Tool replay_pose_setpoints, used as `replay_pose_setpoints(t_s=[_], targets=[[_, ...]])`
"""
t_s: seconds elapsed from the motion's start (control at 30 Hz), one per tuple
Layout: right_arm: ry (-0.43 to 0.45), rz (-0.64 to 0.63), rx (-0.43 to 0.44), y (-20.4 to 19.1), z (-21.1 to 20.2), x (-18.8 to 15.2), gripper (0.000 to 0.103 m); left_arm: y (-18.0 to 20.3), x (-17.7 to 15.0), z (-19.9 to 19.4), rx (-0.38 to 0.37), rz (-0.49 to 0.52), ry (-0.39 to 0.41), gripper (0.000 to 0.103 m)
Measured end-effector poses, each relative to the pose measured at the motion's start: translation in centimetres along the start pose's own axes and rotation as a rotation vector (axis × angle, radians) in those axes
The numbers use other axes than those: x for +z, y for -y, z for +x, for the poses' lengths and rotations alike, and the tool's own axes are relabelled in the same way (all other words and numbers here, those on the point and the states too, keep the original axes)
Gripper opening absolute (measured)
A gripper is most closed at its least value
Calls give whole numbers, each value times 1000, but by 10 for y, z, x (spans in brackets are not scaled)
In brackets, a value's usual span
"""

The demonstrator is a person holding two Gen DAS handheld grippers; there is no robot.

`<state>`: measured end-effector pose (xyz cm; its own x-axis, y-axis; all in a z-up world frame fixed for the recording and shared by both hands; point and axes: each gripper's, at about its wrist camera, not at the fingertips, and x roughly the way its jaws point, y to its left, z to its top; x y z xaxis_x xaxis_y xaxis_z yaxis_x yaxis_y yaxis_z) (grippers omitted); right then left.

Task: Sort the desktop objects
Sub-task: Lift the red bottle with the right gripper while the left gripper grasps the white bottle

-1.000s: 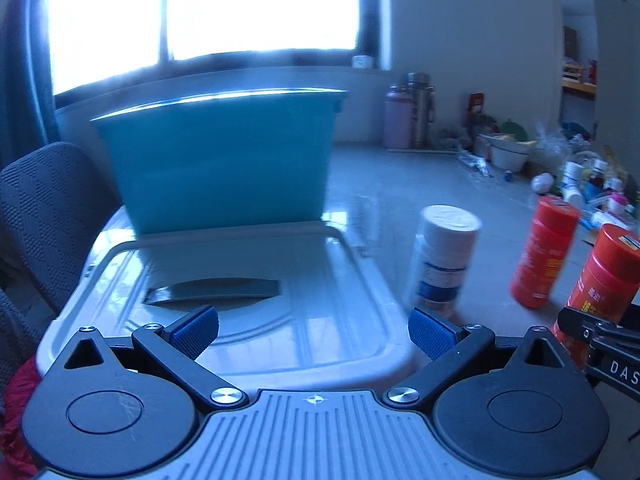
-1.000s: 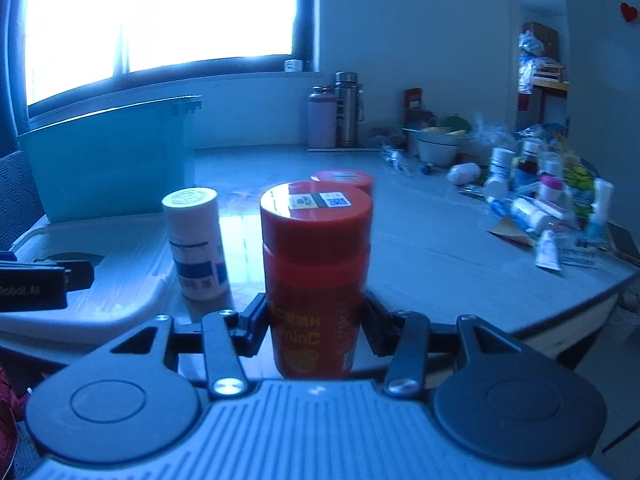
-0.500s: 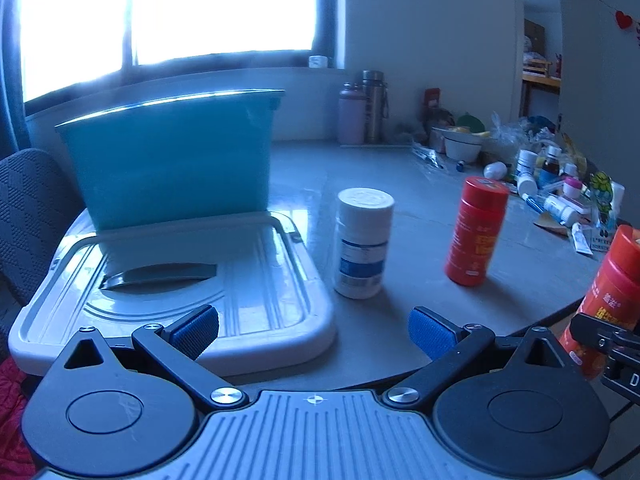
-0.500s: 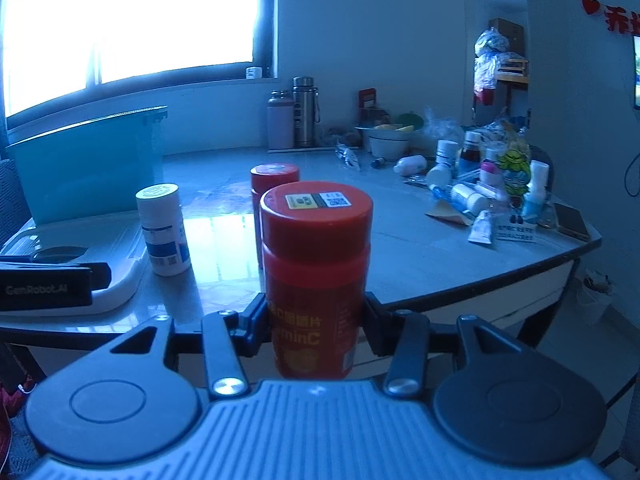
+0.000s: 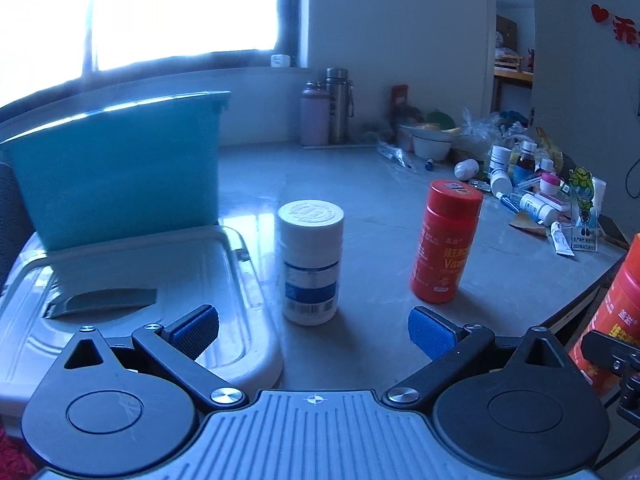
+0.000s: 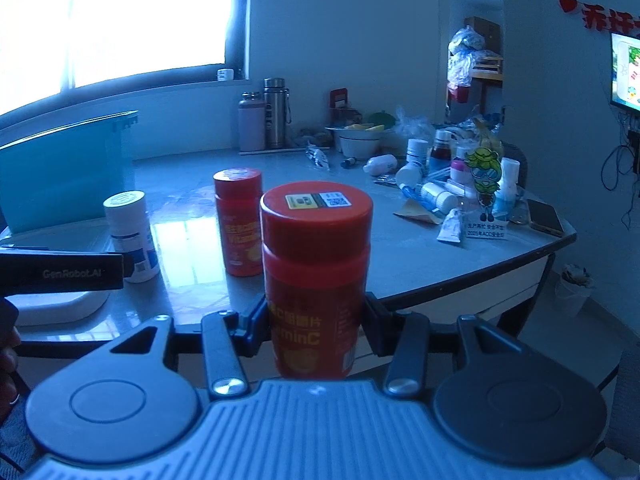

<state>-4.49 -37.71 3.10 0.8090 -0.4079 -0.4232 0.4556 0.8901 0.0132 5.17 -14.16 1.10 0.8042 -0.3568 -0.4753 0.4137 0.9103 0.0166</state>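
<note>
With the right tongs [image 6: 316, 320] clamped on an upright orange bottle [image 6: 316, 264] and the left tongs [image 5: 313, 326] spread empty, the carrier should likely keep it level toward the teal bin [image 5: 116, 168].

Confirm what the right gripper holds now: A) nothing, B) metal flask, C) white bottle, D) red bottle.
D: the right gripper is shut on a red bottle, both fingers pressed against its sides, while the white bottle stands on the table.
</note>
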Motion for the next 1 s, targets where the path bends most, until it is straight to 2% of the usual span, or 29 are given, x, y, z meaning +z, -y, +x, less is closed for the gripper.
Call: replay_pose_setpoints(t_s=[0.07,0.17,0.33,0.43,0.63,0.7,0.73,0.77,0.87,1.0], targets=[[-7,9,-11,31,61,29,49,2,1,8,-9,7,-1,102],[-12,17,-21,52,95,46,49,3,4,20,-19,18,-3,102],[-20,25,-36,60,113,54,49,2,11,43,-33,27,-13,101],[-22,25,-38,77,145,67,49,1,15,57,-35,31,-14,101],[-30,33,-48,92,170,74,49,-2,24,80,-47,29,-20,101],[-32,33,-50,98,182,79,49,-3,25,87,-52,37,-28,77],[-32,33,-49,101,187,81,49,-3,26,91,-41,45,-40,48],[-33,33,-48,102,191,82,49,-4,27,94,-34,45,-46,48],[-30,23,-38,109,205,88,49,-10,30,95,-84,8,-51,48],[-28,3,-11,113,204,88,49,-11,31,90,-48,8,-51,48]])
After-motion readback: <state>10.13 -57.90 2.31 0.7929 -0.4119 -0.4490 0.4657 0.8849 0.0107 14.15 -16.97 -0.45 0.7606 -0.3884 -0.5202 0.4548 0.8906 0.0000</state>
